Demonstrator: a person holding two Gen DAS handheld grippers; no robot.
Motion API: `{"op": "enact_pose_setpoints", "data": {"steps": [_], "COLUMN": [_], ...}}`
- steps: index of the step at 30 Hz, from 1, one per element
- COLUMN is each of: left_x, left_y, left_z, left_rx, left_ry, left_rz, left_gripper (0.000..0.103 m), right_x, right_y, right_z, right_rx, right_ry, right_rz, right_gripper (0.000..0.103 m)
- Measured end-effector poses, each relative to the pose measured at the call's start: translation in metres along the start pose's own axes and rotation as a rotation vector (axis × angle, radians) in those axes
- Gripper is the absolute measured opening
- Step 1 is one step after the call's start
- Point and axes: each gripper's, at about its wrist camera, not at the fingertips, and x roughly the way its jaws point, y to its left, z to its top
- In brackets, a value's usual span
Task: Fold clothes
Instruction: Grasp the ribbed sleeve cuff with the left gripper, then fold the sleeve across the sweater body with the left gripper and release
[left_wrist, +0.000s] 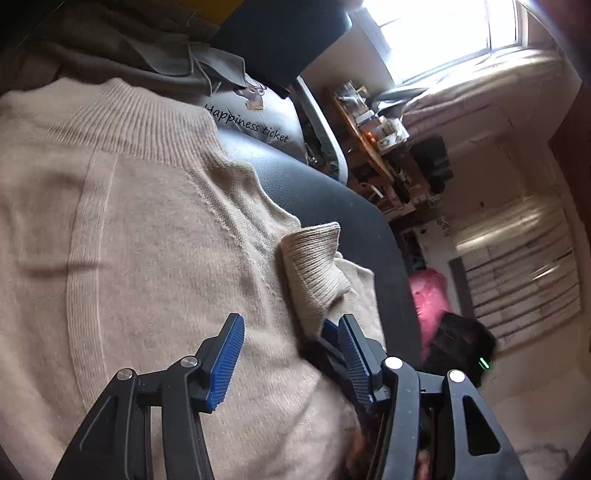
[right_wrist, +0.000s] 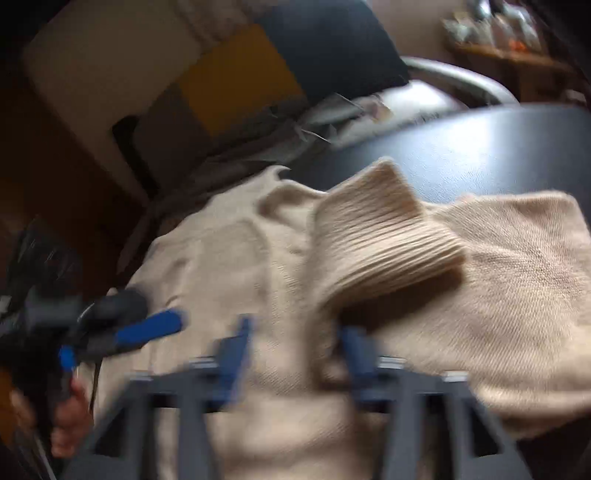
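A beige knit sweater (left_wrist: 147, 240) lies spread on a dark table (left_wrist: 332, 199), its ribbed collar (left_wrist: 122, 122) toward the far side. A sleeve with a ribbed cuff (left_wrist: 314, 258) is folded over the body; it also shows in the right wrist view (right_wrist: 380, 236). My left gripper (left_wrist: 291, 325) is open, low over the sweater beside the cuff. My right gripper (right_wrist: 295, 339) is open over the sweater (right_wrist: 517, 288), blurred by motion, with the sleeve just ahead of its right finger. The left gripper (right_wrist: 122, 336) shows in the right wrist view at the lower left.
A grey shirt (left_wrist: 255, 122) printed "Happiness ticket" lies behind the sweater, under more grey cloth (left_wrist: 129, 48). A dark and yellow cushion (right_wrist: 280, 74) stands beyond. The table edge (left_wrist: 399, 266) runs to the right; a pink bag (left_wrist: 432, 295) and a cluttered shelf (left_wrist: 376, 133) lie past it.
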Motion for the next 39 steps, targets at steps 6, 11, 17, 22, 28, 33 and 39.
{"op": "enact_pose_setpoints", "data": {"steps": [6,11,17,22,28,33,39], "left_x": [0.034,0.079,0.130,0.094,0.020,-0.027,-0.079], "left_y": [-0.050,-0.091,-0.093,-0.073,-0.053,-0.028,0.024], "left_z": [0.012,0.012,0.016,0.046,0.084,0.091,0.066], "left_rx": [0.282,0.533,0.609,0.372,0.182,0.104,-0.018], "left_ry": [0.042,0.097,0.178,0.047,-0.124,-0.206,-0.328], "left_rz": [0.167,0.337,0.514,0.349,0.165,0.119,0.092], "left_gripper": [0.056,0.056,0.043,0.015,0.012,0.012,0.012], "right_x": [-0.034,-0.044,-0.038,-0.045,-0.057,-0.039,-0.039], "right_y": [0.018,0.021,0.019,0.010,-0.012,-0.021,-0.043], "right_z": [-0.039,-0.070,-0.071,-0.072,-0.048,-0.024,-0.035], "right_rx": [-0.114,-0.179,-0.182,-0.143,0.010,0.078,0.190], "right_ry": [-0.004,0.037,0.056,0.041,-0.052,-0.081,-0.120], "right_rz": [-0.036,-0.006,0.016,0.051,0.111,0.050,0.000], "right_gripper": [0.086,0.090,0.103,0.103,0.103,0.103,0.103]}}
